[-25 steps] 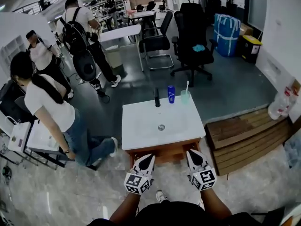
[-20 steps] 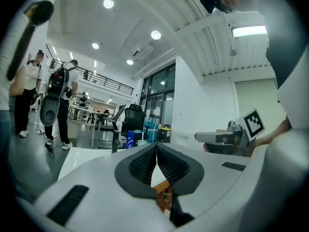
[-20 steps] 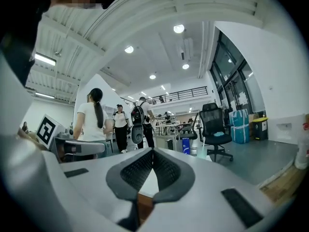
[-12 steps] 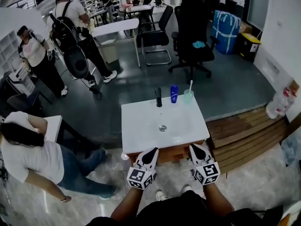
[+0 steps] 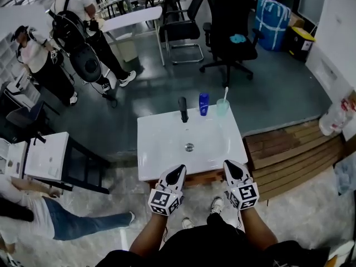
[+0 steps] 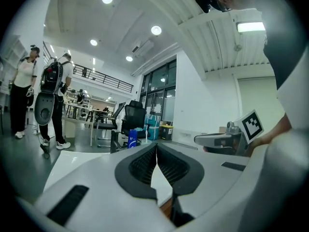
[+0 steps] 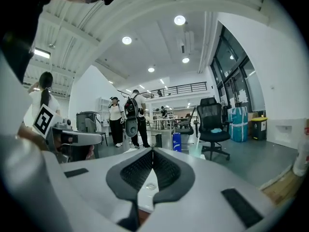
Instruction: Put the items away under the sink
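At the sink (image 5: pixel 161 149), nothing taken yet.
Left gripper (image 5: pixel 178 170) and right gripper (image 5: pixel 229 164) hover at its near edge, fingers (image 6: pixel 142 167) closed, empty, apparently poised to reach bottle (image 5: pixel 203 103) and cup (image 5: pixel 222 107) at the far edge.

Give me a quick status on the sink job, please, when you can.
Both shut and empty: left tool, right tool, at near edge of sink. On far rim, untouched: blue bottle, cup with toothbrush. Nothing in the way.

An open-plan office or lab: swivel chairs (image 5: pixel 229 29), desks (image 5: pixel 130 24), recessed ceiling lights (image 7: pixel 179 20), a freestanding sink unit (image 5: pixel 161 149).
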Action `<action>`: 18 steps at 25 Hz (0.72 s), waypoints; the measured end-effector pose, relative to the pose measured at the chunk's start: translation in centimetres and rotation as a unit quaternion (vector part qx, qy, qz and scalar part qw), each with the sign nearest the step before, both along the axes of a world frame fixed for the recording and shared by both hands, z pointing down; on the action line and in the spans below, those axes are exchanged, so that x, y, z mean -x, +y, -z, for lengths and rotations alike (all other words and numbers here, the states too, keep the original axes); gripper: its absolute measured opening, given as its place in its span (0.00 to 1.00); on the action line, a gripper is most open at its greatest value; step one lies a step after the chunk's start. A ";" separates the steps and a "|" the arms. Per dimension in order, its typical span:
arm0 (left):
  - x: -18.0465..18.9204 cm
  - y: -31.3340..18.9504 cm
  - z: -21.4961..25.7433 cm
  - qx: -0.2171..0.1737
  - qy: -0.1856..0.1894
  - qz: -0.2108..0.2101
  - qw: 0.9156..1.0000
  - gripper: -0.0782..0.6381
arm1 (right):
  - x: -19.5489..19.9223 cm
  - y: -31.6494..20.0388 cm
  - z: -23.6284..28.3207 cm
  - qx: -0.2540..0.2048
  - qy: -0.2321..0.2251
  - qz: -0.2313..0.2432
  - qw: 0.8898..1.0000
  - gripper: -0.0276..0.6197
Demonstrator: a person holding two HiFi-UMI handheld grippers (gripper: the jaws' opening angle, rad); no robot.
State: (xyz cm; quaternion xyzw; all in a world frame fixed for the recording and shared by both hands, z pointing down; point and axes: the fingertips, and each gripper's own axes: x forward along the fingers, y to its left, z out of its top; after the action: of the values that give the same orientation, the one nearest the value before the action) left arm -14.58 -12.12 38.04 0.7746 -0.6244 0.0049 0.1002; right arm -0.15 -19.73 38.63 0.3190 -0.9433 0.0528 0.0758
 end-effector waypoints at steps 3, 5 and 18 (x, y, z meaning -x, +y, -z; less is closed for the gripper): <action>0.2 -2.0 -0.7 0.007 -0.002 0.010 1.000 0.14 | 0.2 -2.6 -0.9 -0.006 0.009 0.000 1.000 0.07; 0.3 -3.3 -1.1 0.011 -0.001 0.018 1.000 0.14 | 0.4 -4.2 -1.6 -0.008 0.018 0.004 1.000 0.07; 0.4 -9.9 -4.7 0.046 -0.003 0.057 0.997 0.14 | 2.1 -15.1 -6.1 0.002 0.043 0.002 0.999 0.07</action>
State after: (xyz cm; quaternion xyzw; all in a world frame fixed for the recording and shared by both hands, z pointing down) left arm -15.00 -22.06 42.71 0.7325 -0.6668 0.0296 0.1339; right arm -2.25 -34.79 44.71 0.3185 -0.9398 0.0404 0.1173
